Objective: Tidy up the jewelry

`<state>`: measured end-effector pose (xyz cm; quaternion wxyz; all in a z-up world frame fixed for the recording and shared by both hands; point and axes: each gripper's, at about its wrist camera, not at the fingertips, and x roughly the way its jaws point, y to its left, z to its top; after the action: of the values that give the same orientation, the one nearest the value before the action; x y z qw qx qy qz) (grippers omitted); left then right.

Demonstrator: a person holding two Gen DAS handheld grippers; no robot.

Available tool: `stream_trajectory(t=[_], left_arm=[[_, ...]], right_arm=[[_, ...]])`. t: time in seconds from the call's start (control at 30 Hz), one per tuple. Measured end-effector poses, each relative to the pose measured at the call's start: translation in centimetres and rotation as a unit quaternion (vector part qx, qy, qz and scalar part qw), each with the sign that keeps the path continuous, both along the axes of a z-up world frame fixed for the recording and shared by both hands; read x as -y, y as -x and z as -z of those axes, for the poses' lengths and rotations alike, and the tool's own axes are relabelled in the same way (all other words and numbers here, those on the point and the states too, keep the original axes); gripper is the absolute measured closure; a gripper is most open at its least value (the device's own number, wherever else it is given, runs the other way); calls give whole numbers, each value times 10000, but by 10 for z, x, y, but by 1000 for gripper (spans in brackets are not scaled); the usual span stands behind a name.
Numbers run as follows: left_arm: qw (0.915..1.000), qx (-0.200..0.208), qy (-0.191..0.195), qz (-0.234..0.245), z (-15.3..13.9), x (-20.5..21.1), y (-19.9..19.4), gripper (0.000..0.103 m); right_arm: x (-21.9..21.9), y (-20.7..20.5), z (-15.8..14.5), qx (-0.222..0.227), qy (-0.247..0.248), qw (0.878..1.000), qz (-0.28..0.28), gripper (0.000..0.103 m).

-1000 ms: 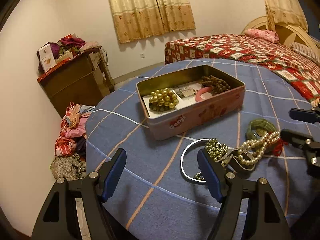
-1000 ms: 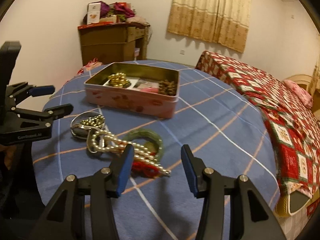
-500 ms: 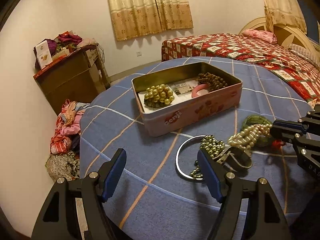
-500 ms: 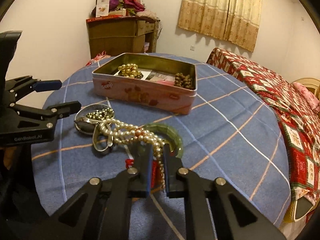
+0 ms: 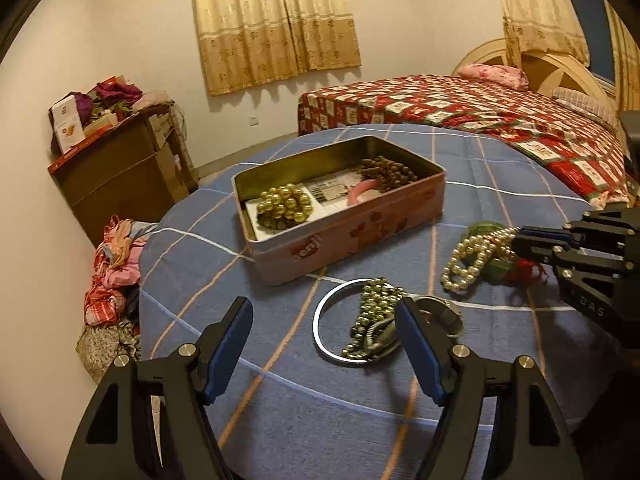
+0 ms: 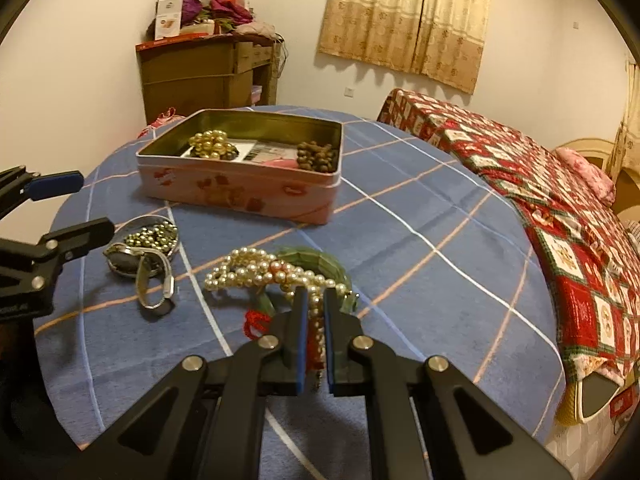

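The left claw [image 5: 324,344] hung wide open and held nothing, just short of the silver bangle [image 5: 329,330] and green bead strand [image 5: 374,300], likely waiting its turn. Beyond those lay the pink tin [image 5: 352,232], open-topped for the jewelry. Right of the tin, near it on the bench [image 6: 420,264], the right claw [image 6: 314,308] was closed on the pearl necklace [image 6: 256,270], whose long axis trailed from the claw back towards the bangle.

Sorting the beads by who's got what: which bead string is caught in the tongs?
The white pearl strand, pinched in the right tongs beside the green bangle. The gold beads and brown beads lie in the tin.
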<state>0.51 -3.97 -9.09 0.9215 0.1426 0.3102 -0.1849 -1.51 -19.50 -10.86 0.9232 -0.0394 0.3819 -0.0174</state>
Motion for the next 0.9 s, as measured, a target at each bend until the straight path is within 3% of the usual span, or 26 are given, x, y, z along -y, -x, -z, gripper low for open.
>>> stream_trajectory(t=[0.27,0.37,0.43,0.5,0.63,0.7,0.77,0.9], left_arm=[[9991,-182,50,368,6,8,6,31],[9979,-460,168,419,13,7,-1,56],[9969,-567,239,494,16,6,-2,65],[9960,-615,255,594,17,8,-2,80],[9958,-581,336,630,13,6,1,88],[9959,-526,435,589,8,1,1,90],[9954,-491,572,593,0,-3,1,90],[9949,-319,715,628,-18,-7,4,92]], right_arm=[[-1,1,1,9,-32,10000,16,93],[-2,1,2,11,-29,10000,7,93],[-2,1,2,23,-18,10000,3,93],[-3,1,3,32,-14,10000,-5,93],[-2,0,3,49,-57,10000,6,92],[0,1,2,76,-101,9999,22,86],[3,2,-1,119,-180,9998,33,74],[10,4,-9,233,-259,9993,106,68]])
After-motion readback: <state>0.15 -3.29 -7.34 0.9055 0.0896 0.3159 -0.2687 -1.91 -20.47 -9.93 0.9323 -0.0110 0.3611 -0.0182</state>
